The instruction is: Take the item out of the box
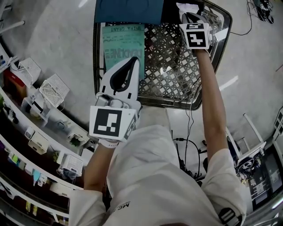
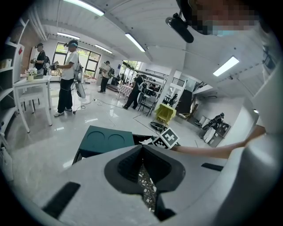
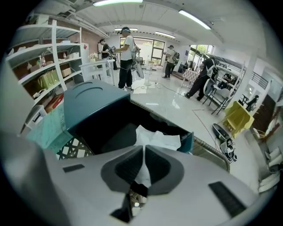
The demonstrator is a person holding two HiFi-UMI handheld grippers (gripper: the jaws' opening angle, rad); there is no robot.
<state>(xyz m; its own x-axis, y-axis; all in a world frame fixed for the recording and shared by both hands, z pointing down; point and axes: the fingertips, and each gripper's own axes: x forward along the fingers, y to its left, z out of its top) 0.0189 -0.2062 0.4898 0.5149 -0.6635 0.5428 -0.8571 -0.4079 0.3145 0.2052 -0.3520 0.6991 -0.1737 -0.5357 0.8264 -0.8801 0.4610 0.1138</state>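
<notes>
A dark teal box (image 3: 110, 132) stands open at the far end of a wire basket (image 1: 223, 42), its lid (image 1: 128, 11) pushed to the left. Crumpled white paper (image 3: 157, 139) rises out of the box. My right gripper (image 3: 143, 154) is shut on a strip of that paper, which runs down between the pads. In the head view the right gripper (image 1: 189, 16) is over the box with the white paper (image 1: 186, 7) at its tips. My left gripper (image 1: 131, 64) is shut on nothing and hovers over the basket's near left side. Through the left gripper (image 2: 142, 152) only mesh shows.
A pale teal printed sheet (image 1: 123, 46) lies in the basket beside the box. Shelves with white baskets (image 1: 53, 88) run along the left. Cables (image 1: 190, 145) trail on the floor near the basket. People (image 2: 68, 75) stand far off in the room.
</notes>
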